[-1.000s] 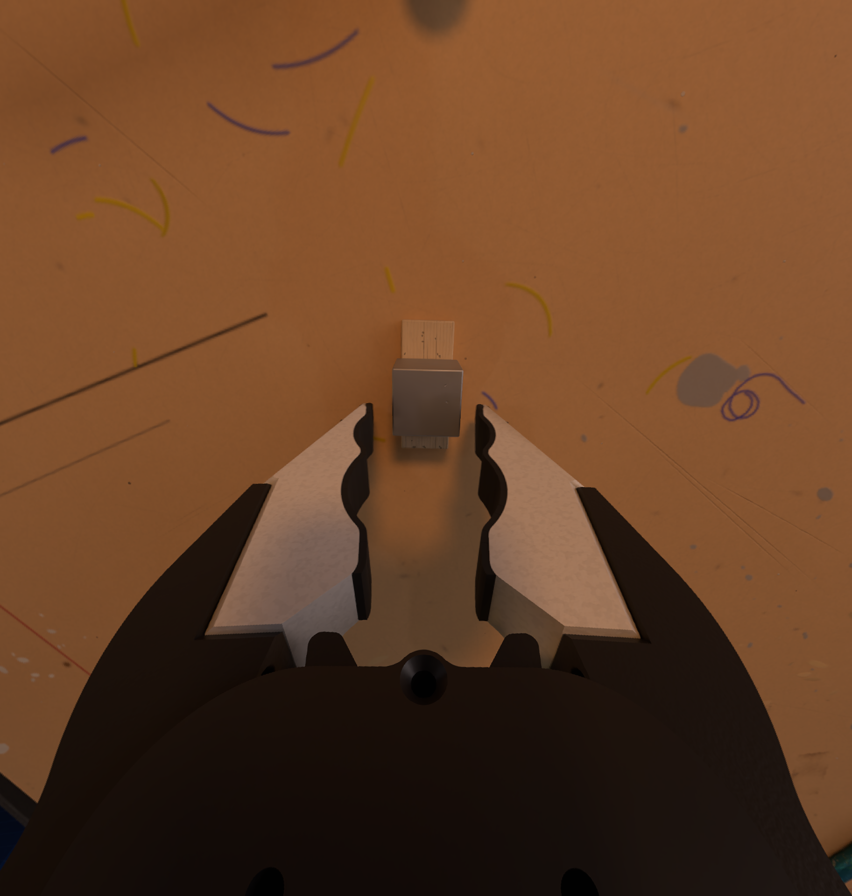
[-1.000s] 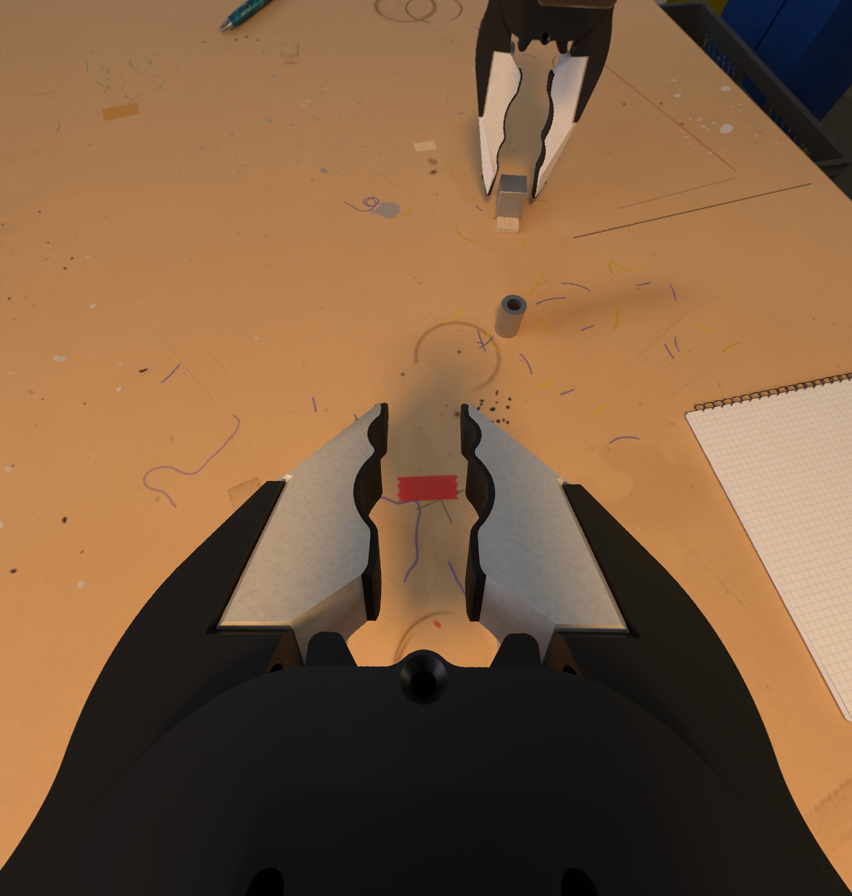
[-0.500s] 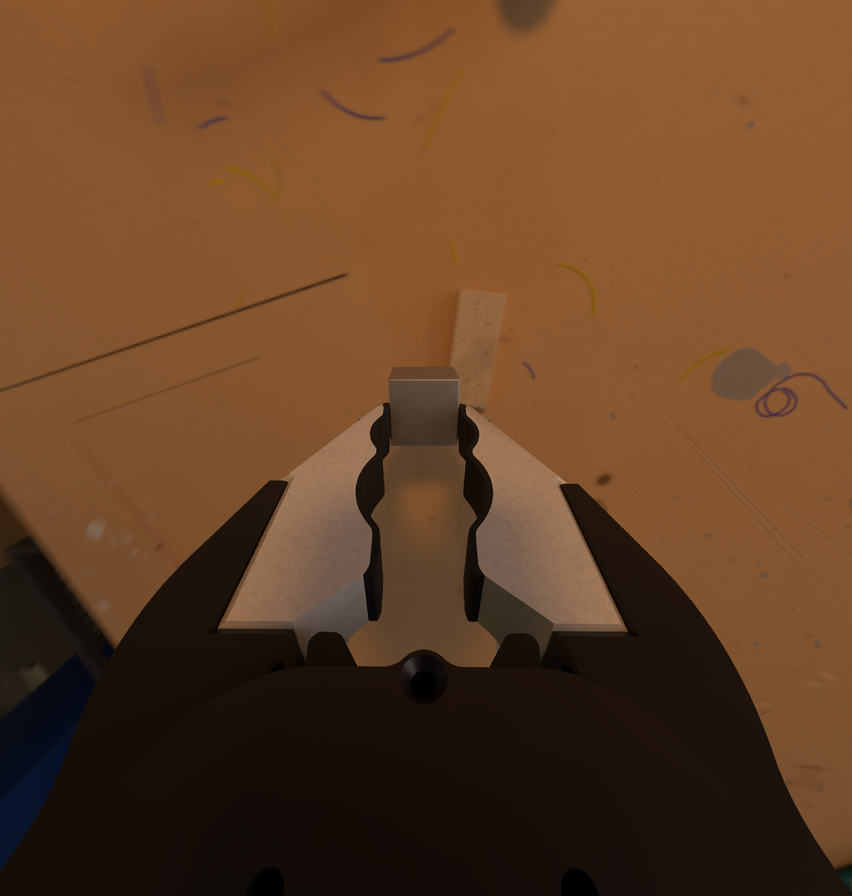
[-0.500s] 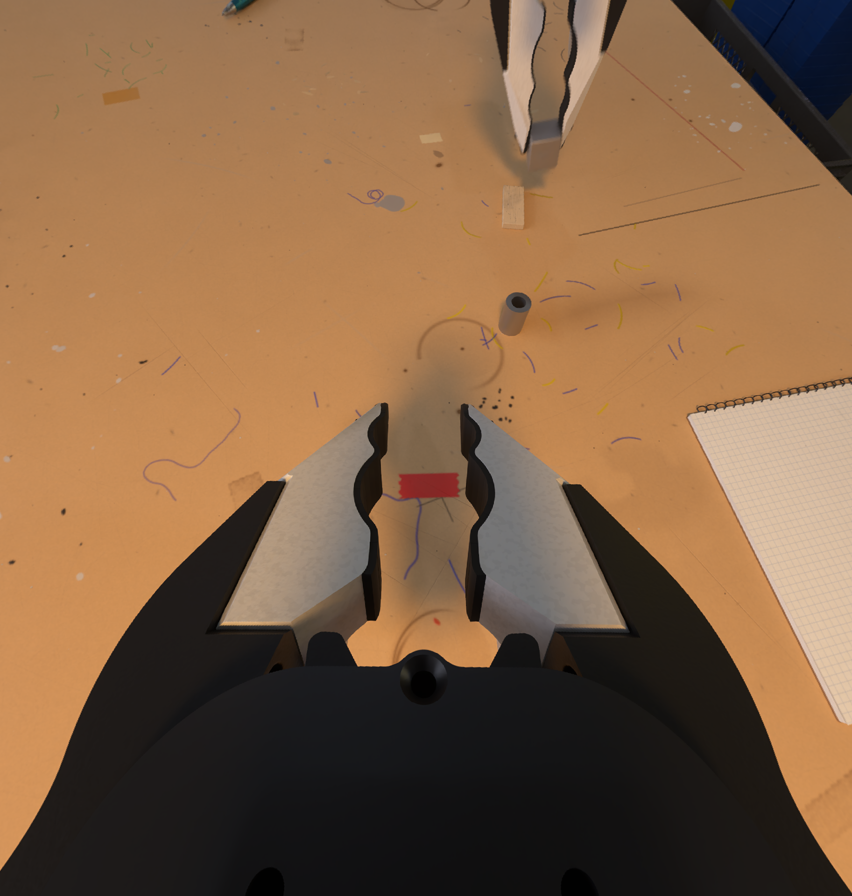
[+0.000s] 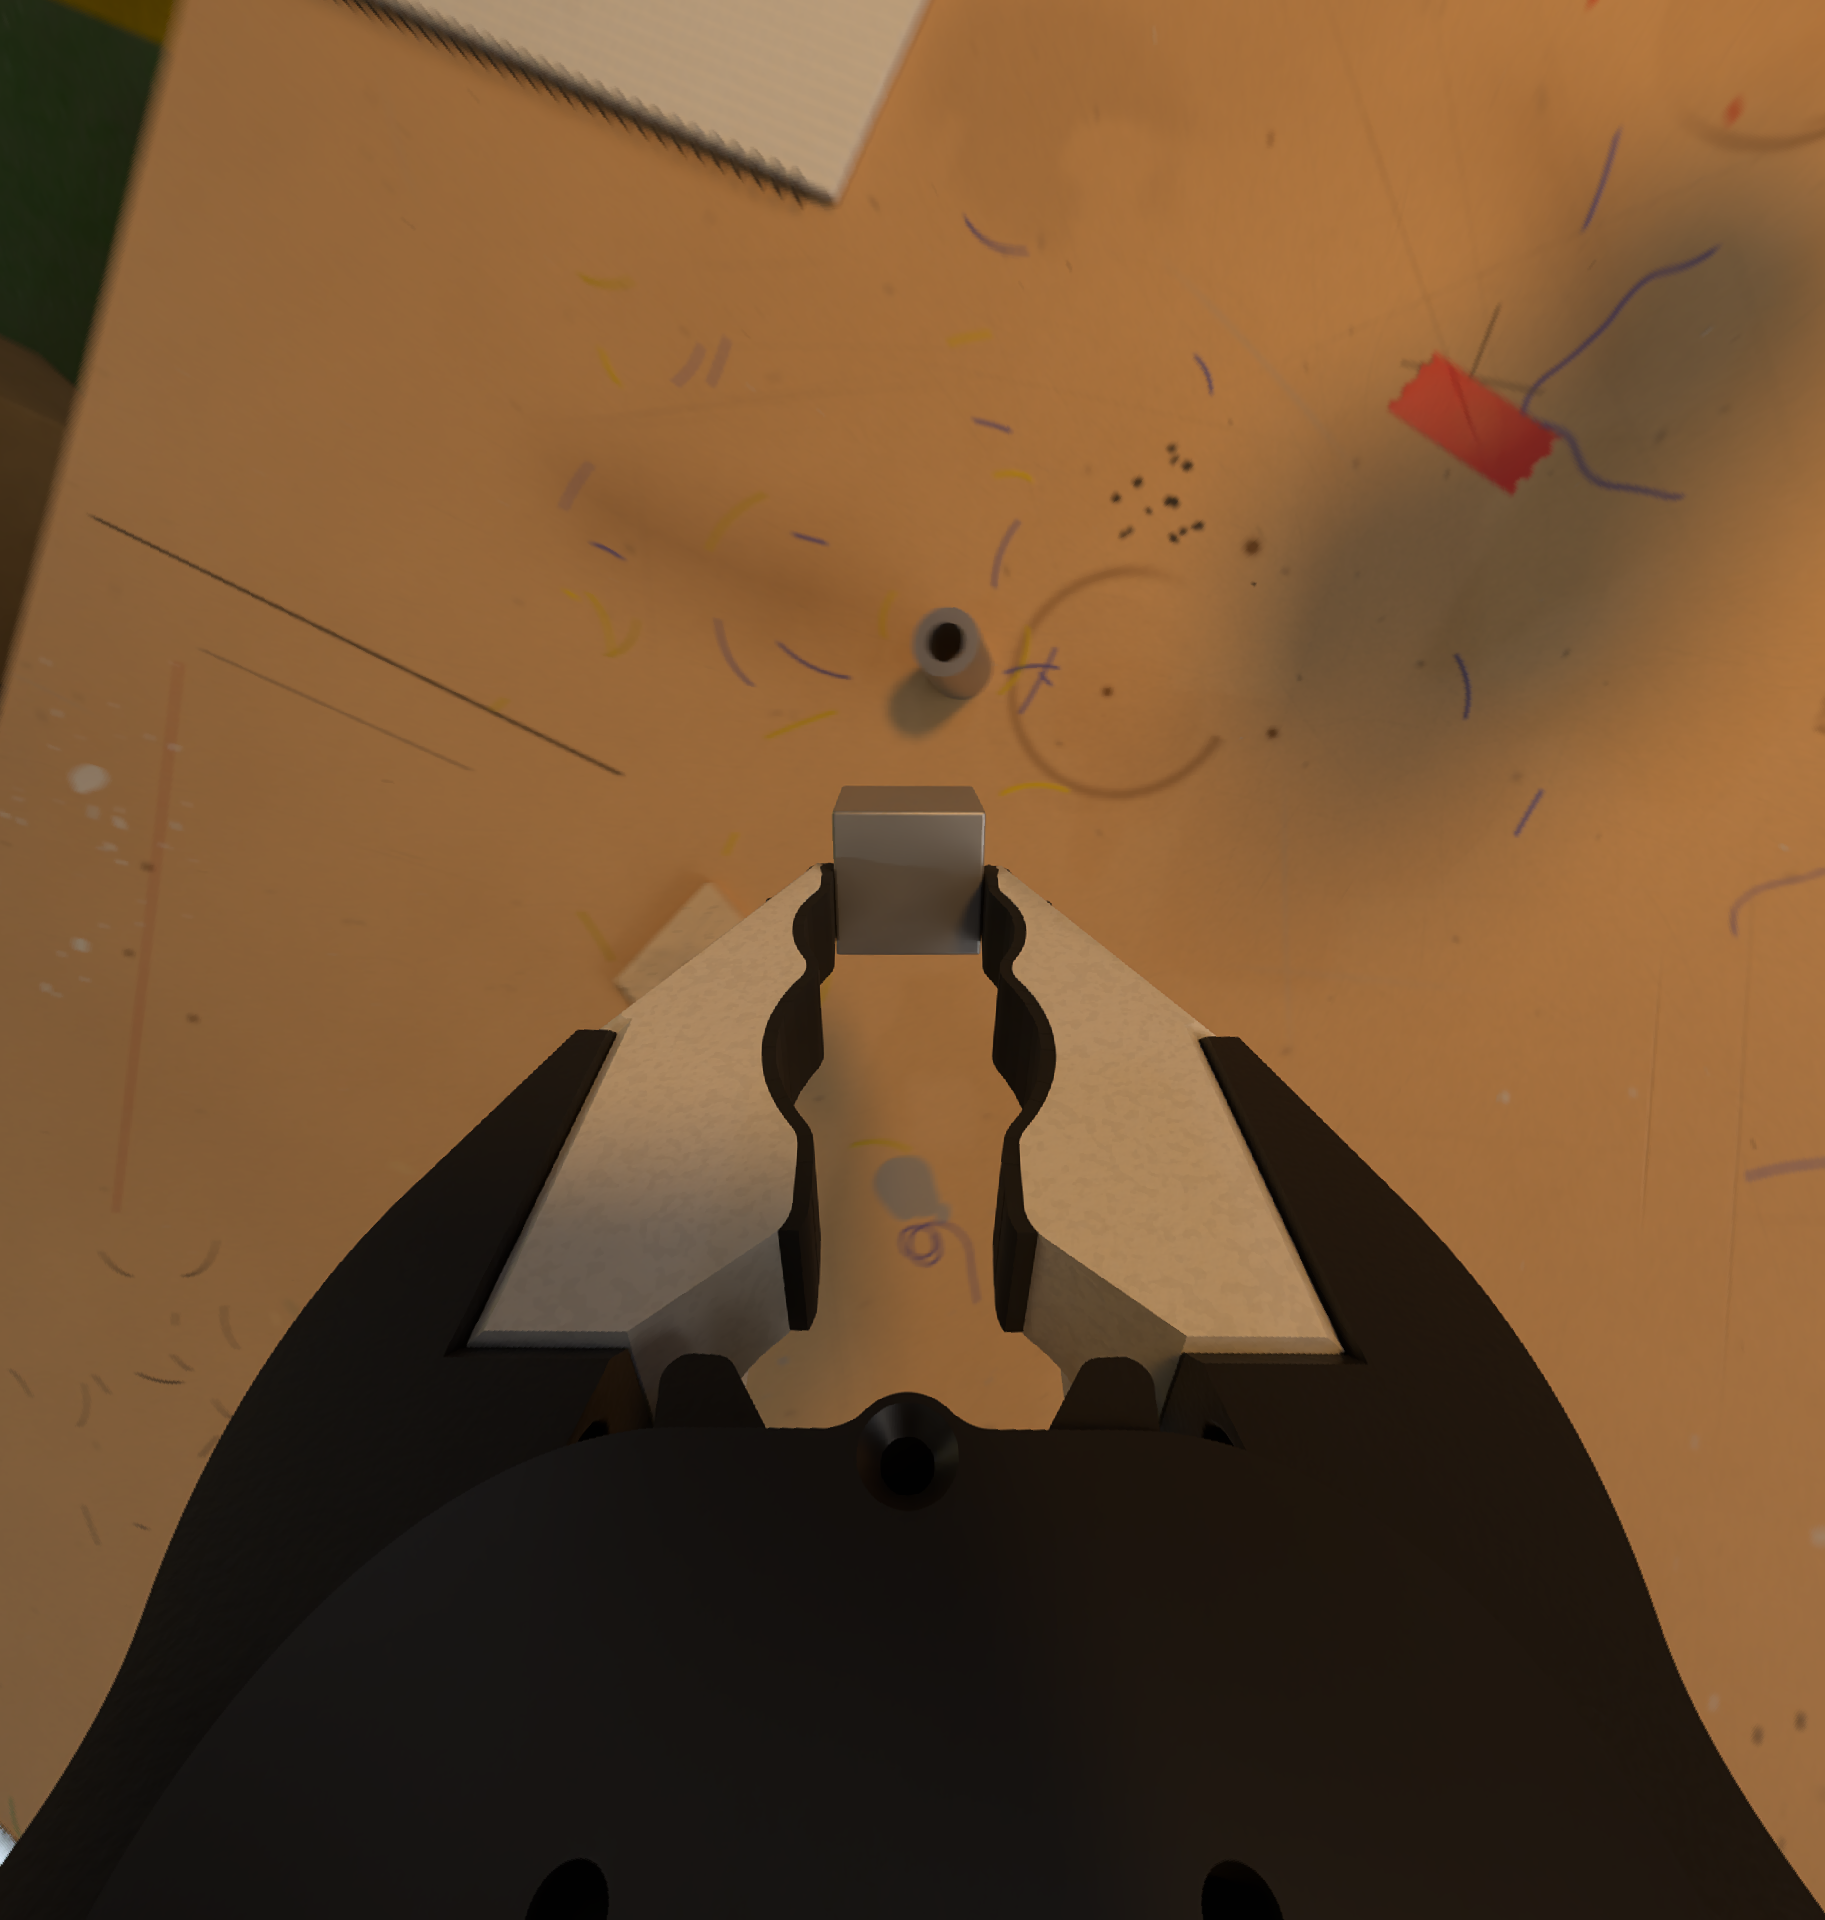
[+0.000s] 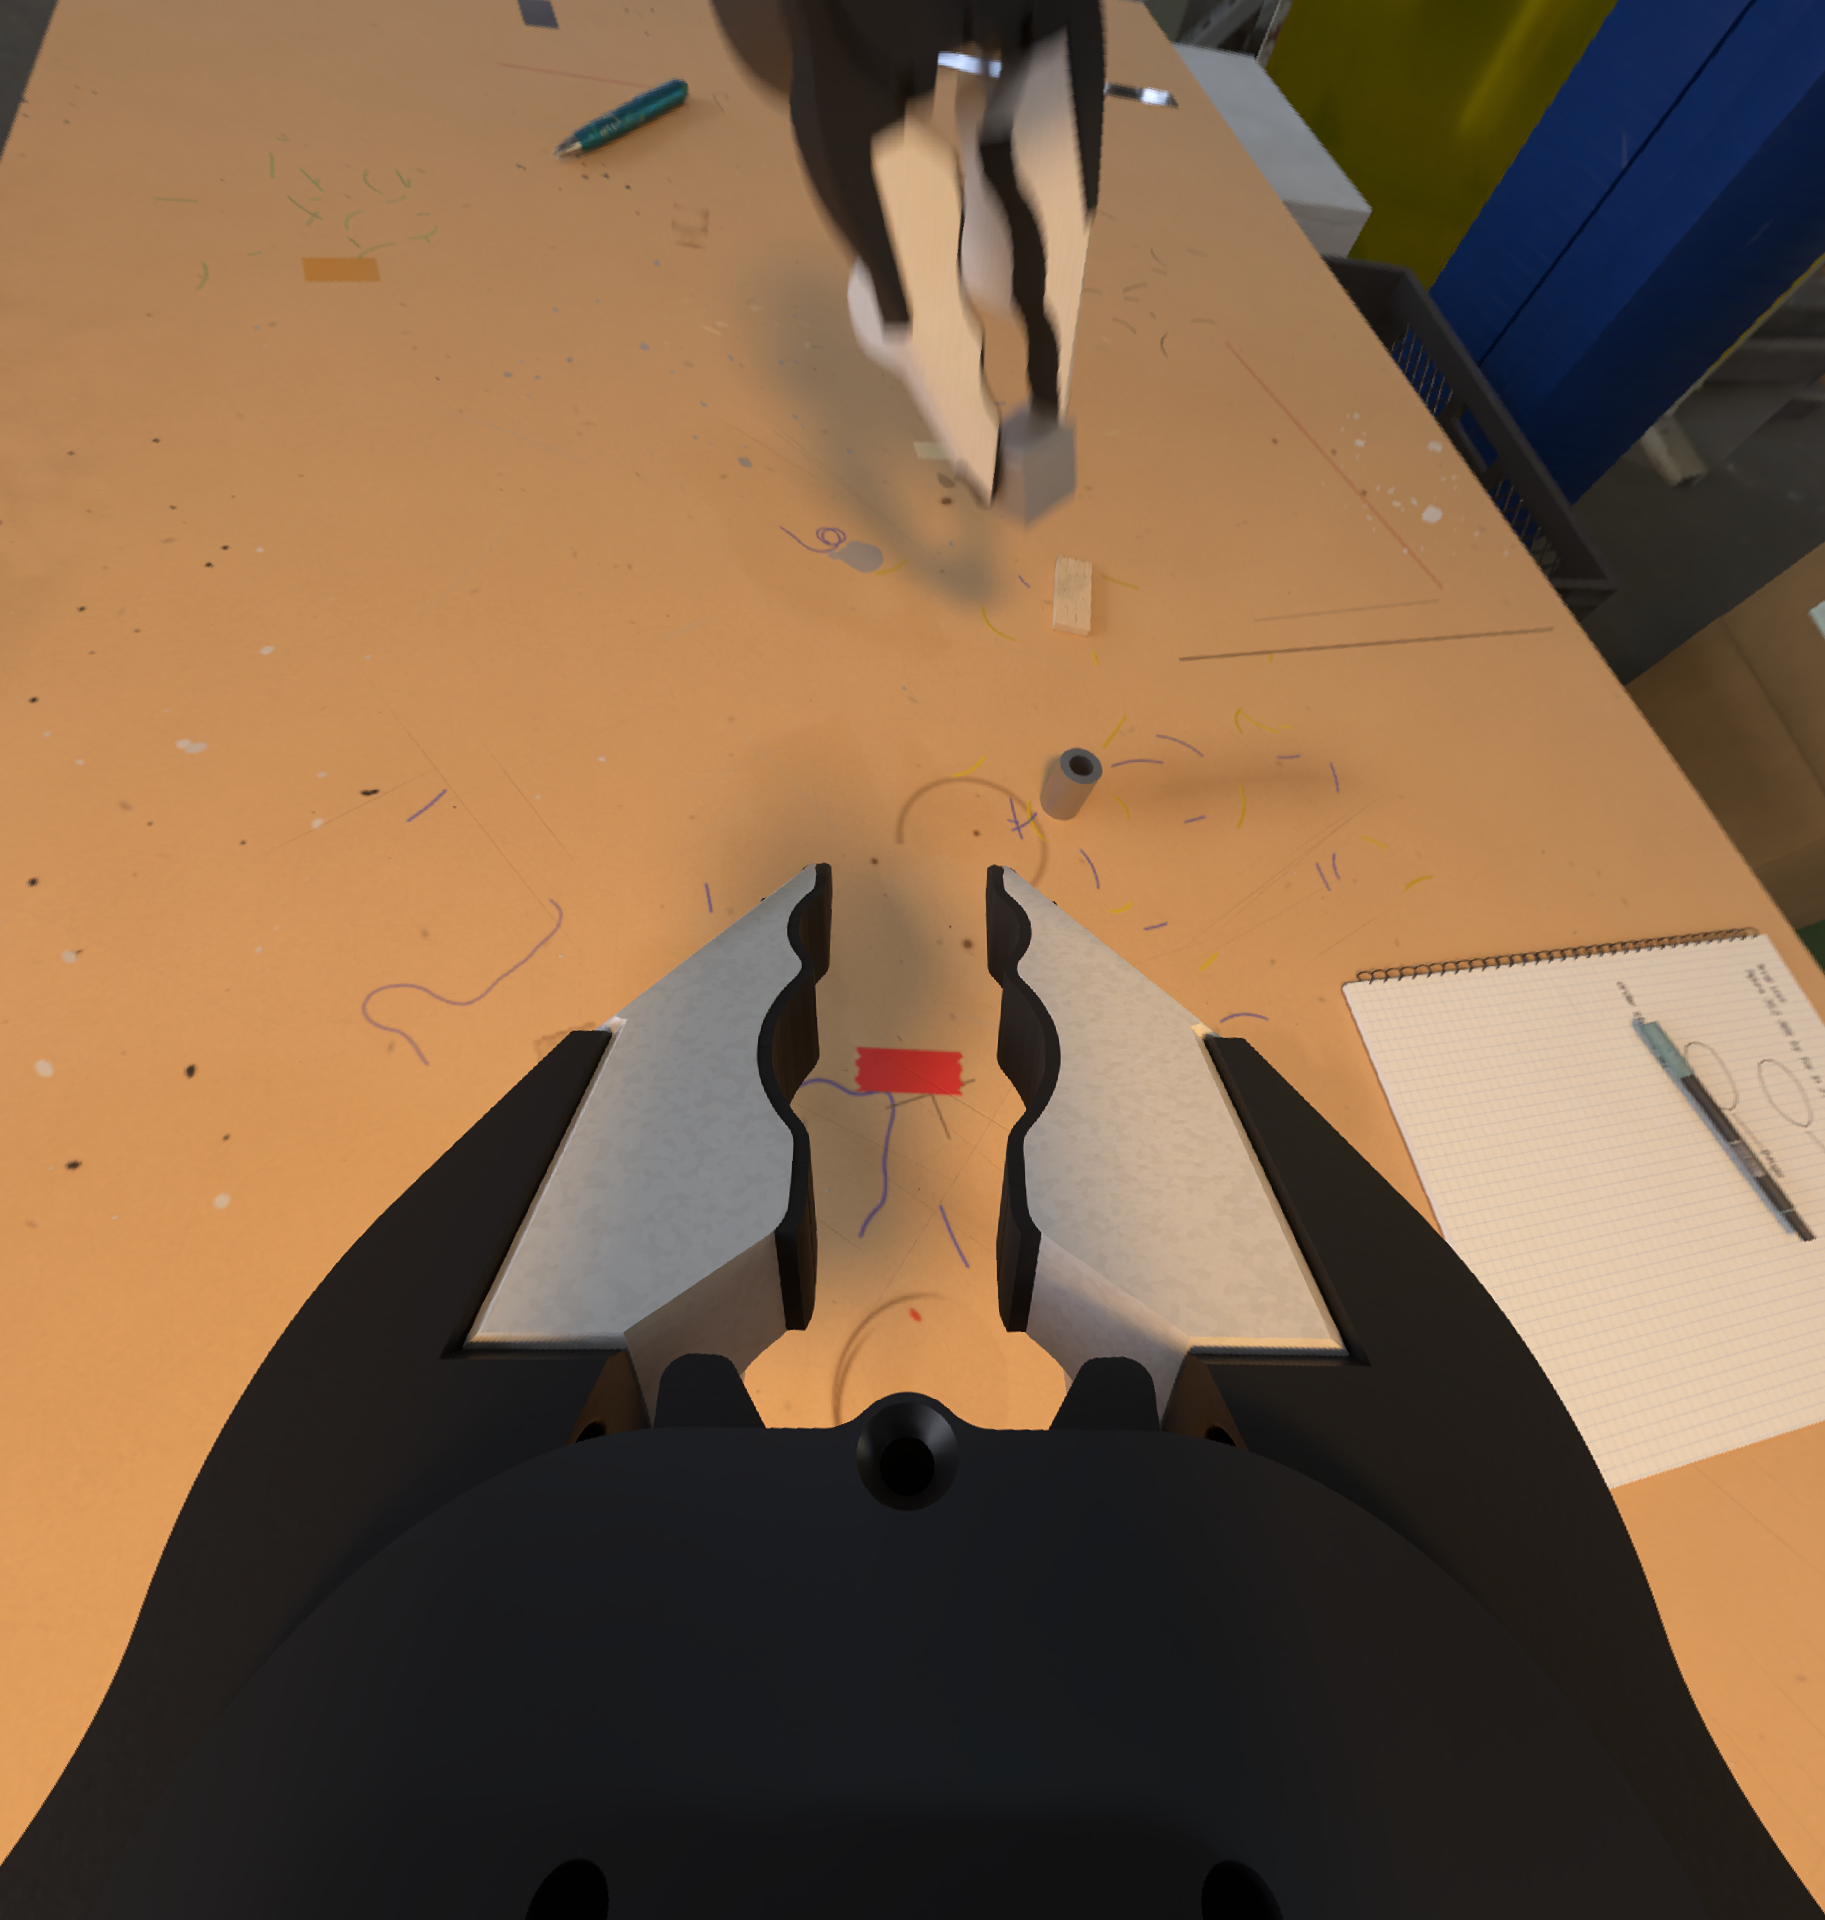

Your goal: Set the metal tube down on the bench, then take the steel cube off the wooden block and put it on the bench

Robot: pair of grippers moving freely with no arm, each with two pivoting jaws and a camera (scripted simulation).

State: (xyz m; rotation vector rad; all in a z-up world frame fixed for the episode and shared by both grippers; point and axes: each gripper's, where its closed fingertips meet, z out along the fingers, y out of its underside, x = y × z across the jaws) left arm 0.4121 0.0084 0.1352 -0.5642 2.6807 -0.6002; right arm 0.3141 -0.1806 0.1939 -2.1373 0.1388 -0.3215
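Observation:
My left gripper point(image 5: 906, 894) is shut on the steel cube point(image 5: 908, 871) and holds it in the air above the bench; it shows blurred in the right wrist view point(image 6: 1012, 457) with the cube point(image 6: 1038, 468) at its tips. The wooden block point(image 6: 1072, 594) lies bare on the bench, partly hidden behind my left finger in the left wrist view point(image 5: 679, 935). The grey metal tube point(image 5: 949, 652) stands upright on the bench, also in the right wrist view point(image 6: 1071, 781). My right gripper point(image 6: 908, 883) is open and empty, above a red tape patch point(image 6: 908, 1070).
A spiral notebook point(image 6: 1573, 1174) with a pen point(image 6: 1723, 1127) lies at the right edge. A teal pen point(image 6: 625, 116) lies far back. A dark crate point(image 6: 1459, 416) and blue cabinet point(image 6: 1666, 208) stand beyond the bench's right edge. The red tape point(image 5: 1471, 421) also shows from the left.
My left gripper closed on the steel cube, lifted it off the wooden block and swung round with it, raised high. The right gripper has stayed open; its view tilted up slightly.

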